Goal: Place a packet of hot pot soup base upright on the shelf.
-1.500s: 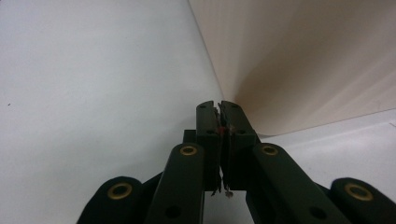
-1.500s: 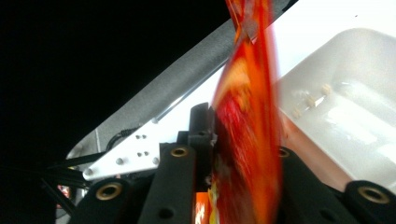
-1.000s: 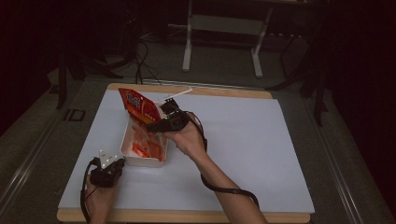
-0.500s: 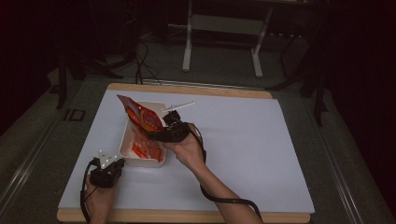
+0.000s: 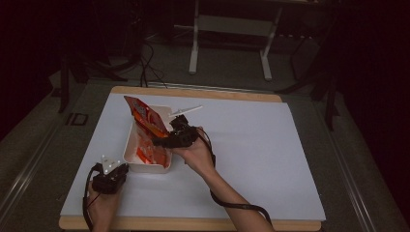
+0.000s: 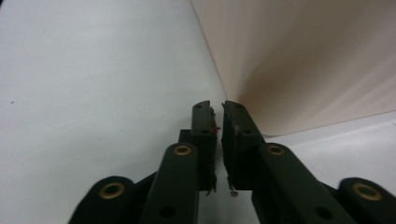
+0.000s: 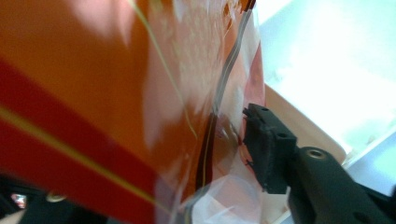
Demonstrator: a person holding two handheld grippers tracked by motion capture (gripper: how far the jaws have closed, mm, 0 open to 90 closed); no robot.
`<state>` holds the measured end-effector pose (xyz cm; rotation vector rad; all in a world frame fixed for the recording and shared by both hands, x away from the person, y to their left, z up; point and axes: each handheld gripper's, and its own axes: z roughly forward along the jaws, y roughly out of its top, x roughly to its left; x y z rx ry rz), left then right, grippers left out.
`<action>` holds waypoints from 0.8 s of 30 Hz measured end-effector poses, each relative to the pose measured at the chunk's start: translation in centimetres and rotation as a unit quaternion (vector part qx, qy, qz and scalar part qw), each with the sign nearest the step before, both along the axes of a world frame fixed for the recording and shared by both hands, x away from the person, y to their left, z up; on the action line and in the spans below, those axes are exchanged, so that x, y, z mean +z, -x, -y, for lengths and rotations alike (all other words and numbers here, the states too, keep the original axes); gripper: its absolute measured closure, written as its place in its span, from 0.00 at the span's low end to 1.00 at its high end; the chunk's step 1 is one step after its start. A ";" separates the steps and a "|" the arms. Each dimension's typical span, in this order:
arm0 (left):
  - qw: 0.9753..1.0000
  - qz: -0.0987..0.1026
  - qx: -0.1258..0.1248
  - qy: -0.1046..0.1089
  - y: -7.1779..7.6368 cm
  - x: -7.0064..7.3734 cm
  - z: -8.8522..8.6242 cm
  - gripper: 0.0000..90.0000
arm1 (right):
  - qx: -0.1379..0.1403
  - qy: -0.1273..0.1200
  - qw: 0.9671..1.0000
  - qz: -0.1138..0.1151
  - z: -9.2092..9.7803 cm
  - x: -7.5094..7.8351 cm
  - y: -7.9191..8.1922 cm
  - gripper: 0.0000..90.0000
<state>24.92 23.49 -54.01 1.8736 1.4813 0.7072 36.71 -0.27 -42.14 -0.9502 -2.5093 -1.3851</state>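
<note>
Presently, observations at the bench:

Right gripper (image 5: 162, 141): centre-left of the high view, pinching the orange-red packet (image 5: 147, 117) by one edge; in the right gripper view its pad (image 7: 268, 149) presses the crinkled film (image 7: 116, 93).
Packet position: tilted, lifted over the white tray (image 5: 129, 140), upper corner toward the upper left of the frame. Likely held mouth-down so contents fall inside the walls rather than on the table.
Tray contents: orange-red pieces (image 5: 145, 155) lie inside, lower part of the tray.
Left gripper (image 5: 109, 177): lower left of the high view, resting on the white tabletop (image 5: 270, 145) just beside the tray's near corner; jaws pressed almost together, holding nothing. Tray wall (image 6: 303, 60) fills the upper right of the left gripper view.
Probable role of left: parked close, ready to steady the tray.
White utensil (image 5: 186, 110): beyond the tray, untouched.
</note>
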 end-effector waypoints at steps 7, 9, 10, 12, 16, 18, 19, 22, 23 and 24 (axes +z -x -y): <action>1.000 0.004 0.005 0.005 0.1 0.1 -0.2 0.92 | 0.000 0.016 1.000 0.017 0.1 -0.1 0.3 0.55; 1.000 0.004 0.007 0.005 0.1 0.1 -0.2 0.92 | 0.000 0.026 0.999 0.025 0.1 -0.2 0.5 0.54; 1.000 0.004 0.008 0.006 0.1 0.1 -0.2 0.92 | 0.001 0.027 0.999 0.026 0.1 -0.3 0.5 0.54; 1.000 0.005 0.009 0.006 0.1 0.1 -0.3 0.92 | 0.003 0.026 0.999 0.027 0.2 -0.4 0.7 0.54; 1.000 0.006 0.010 0.005 0.1 0.1 -0.4 0.91 | 0.001 0.019 0.999 0.026 0.5 -0.5 0.8 0.54; 1.000 0.006 0.011 0.005 0.1 0.1 -0.4 0.91 | 0.002 0.008 1.000 0.025 0.8 -0.4 1.0 0.54; 1.000 0.006 0.011 0.005 0.1 0.1 -0.5 0.91 | 0.001 0.001 1.000 0.024 1.0 -0.2 1.2 0.54; 1.000 0.008 0.013 0.008 0.1 0.2 -0.5 0.91 | 0.004 -0.011 1.000 0.029 1.4 0.0 1.6 0.54; 1.000 0.008 0.014 0.008 0.1 0.2 -0.5 0.91 | 0.005 -0.017 0.999 0.031 1.7 0.2 1.8 0.54; 1.000 0.009 0.014 0.008 0.2 0.2 -0.6 0.91 | 0.006 -0.021 0.999 0.031 1.9 0.3 1.9 0.54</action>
